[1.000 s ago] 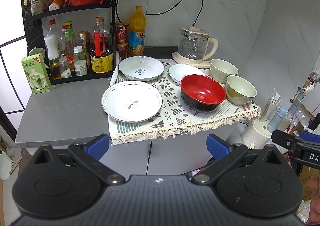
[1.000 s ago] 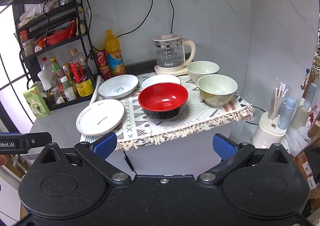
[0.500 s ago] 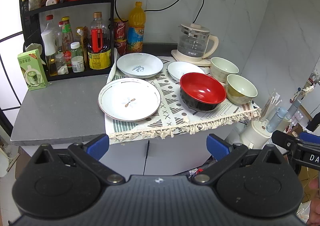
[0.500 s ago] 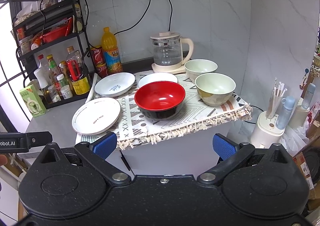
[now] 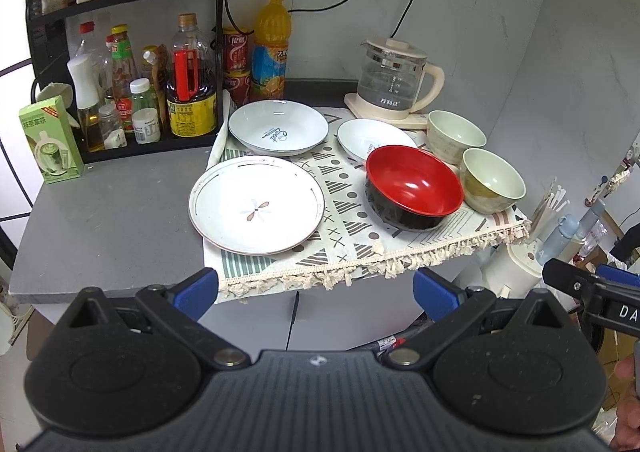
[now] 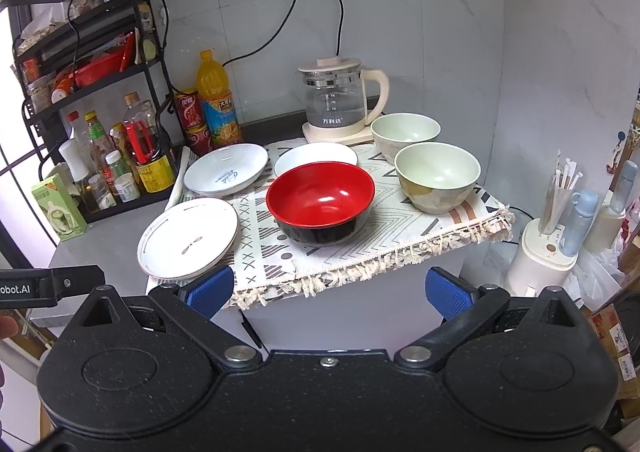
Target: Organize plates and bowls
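Observation:
On a patterned cloth [image 5: 352, 228] lie a large white plate [image 5: 256, 204], a deep white plate with blue writing [image 5: 278, 127], a small white dish [image 5: 374, 138], a red and black bowl [image 5: 414, 188] and two pale green bowls [image 5: 492, 180] [image 5: 456, 136]. My left gripper [image 5: 316, 290] is open and empty, held in front of the counter's edge below the large plate. My right gripper [image 6: 330, 290] is open and empty, in front of the cloth's fringe below the red bowl [image 6: 320, 200]. The large plate [image 6: 188, 238] and green bowls [image 6: 438, 176] also show there.
A black rack [image 5: 120, 64] with sauce bottles stands at the back left, with a green carton [image 5: 50, 140] beside it. An orange juice bottle [image 5: 270, 48] and a glass kettle [image 5: 394, 82] stand at the back. A white appliance with sticks [image 6: 548, 248] stands right of the counter.
Both grippers have come closer to the counter, so the dishes appear larger and nearer. Nothing on the cloth has moved. Both grippers stay open.

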Motion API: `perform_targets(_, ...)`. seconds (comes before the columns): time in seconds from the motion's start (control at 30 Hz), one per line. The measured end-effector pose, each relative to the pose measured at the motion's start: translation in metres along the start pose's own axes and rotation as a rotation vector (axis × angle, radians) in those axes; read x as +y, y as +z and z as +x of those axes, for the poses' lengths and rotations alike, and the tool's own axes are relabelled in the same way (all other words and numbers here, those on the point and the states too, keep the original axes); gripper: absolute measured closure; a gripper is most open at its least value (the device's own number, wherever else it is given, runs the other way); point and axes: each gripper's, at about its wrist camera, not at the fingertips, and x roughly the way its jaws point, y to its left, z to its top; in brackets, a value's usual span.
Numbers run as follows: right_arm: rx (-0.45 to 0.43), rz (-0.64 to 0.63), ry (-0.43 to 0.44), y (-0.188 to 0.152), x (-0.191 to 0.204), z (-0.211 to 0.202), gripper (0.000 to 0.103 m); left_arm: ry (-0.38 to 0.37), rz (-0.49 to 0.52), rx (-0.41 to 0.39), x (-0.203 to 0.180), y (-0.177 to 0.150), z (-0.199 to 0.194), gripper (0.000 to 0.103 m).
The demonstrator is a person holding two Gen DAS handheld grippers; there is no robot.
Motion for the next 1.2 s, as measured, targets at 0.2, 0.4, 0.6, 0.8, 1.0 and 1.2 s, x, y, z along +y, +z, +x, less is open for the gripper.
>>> perform_targets(0.2, 0.022, 0.029, -0.015, 0.012, -0.003, 0.022, 0.000, 0.009, -0.005, 0.023, 0.006, 0.018, 0.024, 0.001)
perform_targets(0.4, 0.031, 0.033, -0.007, 0.024, -0.002, 0.046, 0.000, 0.011, 0.000, 0.050, 0.007, 0.037, 0.051, 0.001)
perform_targets(0.6, 0.058, 0.052, -0.019, 0.036, -0.004, 0.077, 0.000, 0.031, 0.002, 0.107, 0.012, 0.055, 0.090, 0.001)
perform_targets(0.8, 0.066, 0.054, -0.032, 0.051, -0.002, 0.111, 0.000, 0.018, 0.023, 0.144, 0.015, 0.075, 0.125, 0.001)
perform_targets(1.0, 0.073, 0.077, -0.051, 0.065, 0.004, 0.142, 0.000, 0.003, 0.047, 0.168, 0.022, 0.100, 0.158, 0.001)
perform_targets(1.2, 0.079, 0.122, -0.096, 0.076, 0.006, 0.164, 0.000, -0.021, 0.102, 0.190, 0.027, 0.119, 0.183, 0.001)
